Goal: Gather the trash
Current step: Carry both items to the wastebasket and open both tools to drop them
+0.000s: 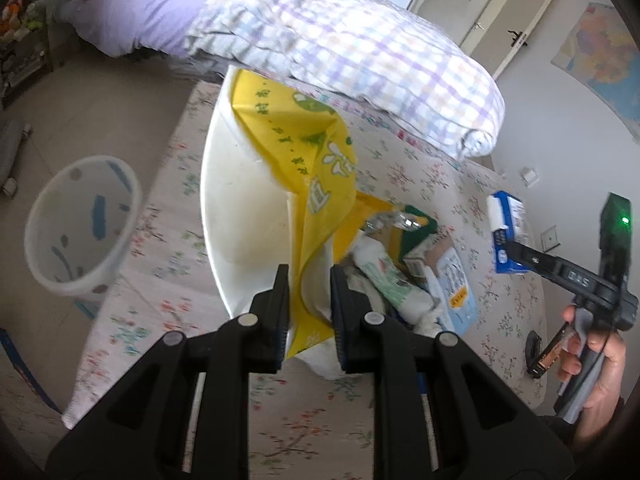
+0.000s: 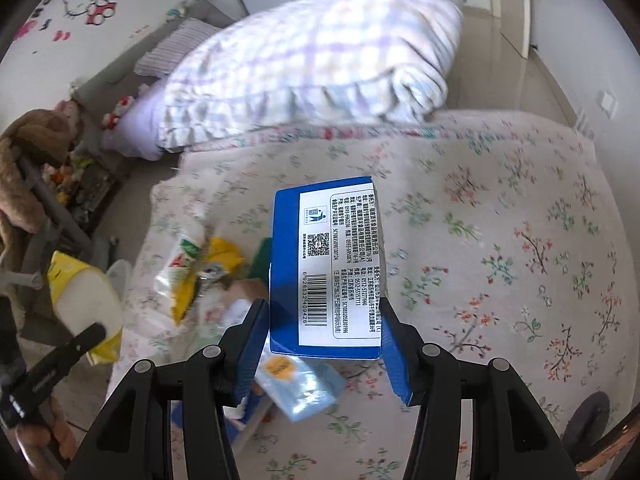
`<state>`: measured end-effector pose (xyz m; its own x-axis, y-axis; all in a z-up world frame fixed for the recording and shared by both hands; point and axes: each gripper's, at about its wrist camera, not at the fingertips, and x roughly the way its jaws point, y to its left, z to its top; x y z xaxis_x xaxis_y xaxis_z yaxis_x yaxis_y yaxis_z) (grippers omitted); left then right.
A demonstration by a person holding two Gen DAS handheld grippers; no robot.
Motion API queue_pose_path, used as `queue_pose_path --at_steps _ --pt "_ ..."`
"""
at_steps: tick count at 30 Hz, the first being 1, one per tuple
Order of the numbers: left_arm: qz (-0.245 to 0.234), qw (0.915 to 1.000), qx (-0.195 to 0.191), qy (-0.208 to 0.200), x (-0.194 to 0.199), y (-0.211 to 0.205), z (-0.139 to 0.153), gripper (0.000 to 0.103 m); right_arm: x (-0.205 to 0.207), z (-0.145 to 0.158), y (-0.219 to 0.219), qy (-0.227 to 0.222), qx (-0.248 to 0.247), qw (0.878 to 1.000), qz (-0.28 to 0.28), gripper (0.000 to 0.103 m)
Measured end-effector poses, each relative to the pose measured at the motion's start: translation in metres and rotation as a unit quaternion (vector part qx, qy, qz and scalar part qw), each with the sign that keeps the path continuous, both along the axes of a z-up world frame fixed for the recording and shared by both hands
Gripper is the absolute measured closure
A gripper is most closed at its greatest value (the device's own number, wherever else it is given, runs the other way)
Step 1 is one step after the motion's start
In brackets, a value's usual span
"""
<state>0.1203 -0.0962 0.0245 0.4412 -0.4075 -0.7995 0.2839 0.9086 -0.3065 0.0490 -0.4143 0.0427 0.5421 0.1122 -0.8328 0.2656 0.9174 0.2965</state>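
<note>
Two grippers, each with one piece of trash, above the bed.

My left gripper [image 1: 308,308] pinches one yellow wrapper [image 1: 320,168]; my right gripper [image 2: 324,332] clamps one blue carton [image 2: 326,264]. One white bin [image 1: 80,224] on the floor holds no trash I can see.

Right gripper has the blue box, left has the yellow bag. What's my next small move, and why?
Probably carry the blue box over to the yellow bag and let go above its opening. The right gripper holds the box clear of the bed; the left gripper pinches the bag's edge, mouth open.
</note>
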Motion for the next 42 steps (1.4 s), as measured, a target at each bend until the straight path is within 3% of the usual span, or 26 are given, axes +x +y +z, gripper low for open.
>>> queue_pose_path --at_steps 13,21,28,33,35,37,42 --pt "0.073 0.9958 0.054 -0.013 0.026 0.089 0.000 0.082 0.027 0.021 0.088 -0.045 -0.001 0.995 0.091 0.049" --pt "0.123 0.9903 0.065 0.004 0.042 0.141 -0.022 0.081 0.055 0.017 0.153 -0.036 0.036 0.986 0.157 0.049" --pt "0.153 0.9867 0.051 0.020 0.054 0.173 -0.040 0.079 0.078 0.009 0.214 -0.034 0.040 0.979 0.199 0.049" --pt "0.172 0.9843 0.039 0.007 0.057 0.185 -0.044 0.066 0.089 -0.004 0.239 -0.027 0.051 0.977 0.207 0.049" --pt "0.180 0.9830 0.033 0.008 0.058 0.188 -0.043 0.042 0.093 -0.011 0.247 -0.022 0.057 0.976 0.207 0.049" --pt "0.194 0.9806 0.030 0.007 0.057 0.193 -0.041 0.026 0.097 -0.016 0.255 -0.017 0.062 0.976 0.206 0.049" --pt "0.216 0.9743 0.063 -0.002 0.047 0.202 -0.032 0.015 0.103 -0.027 0.268 -0.008 0.068 0.976 0.207 0.049"
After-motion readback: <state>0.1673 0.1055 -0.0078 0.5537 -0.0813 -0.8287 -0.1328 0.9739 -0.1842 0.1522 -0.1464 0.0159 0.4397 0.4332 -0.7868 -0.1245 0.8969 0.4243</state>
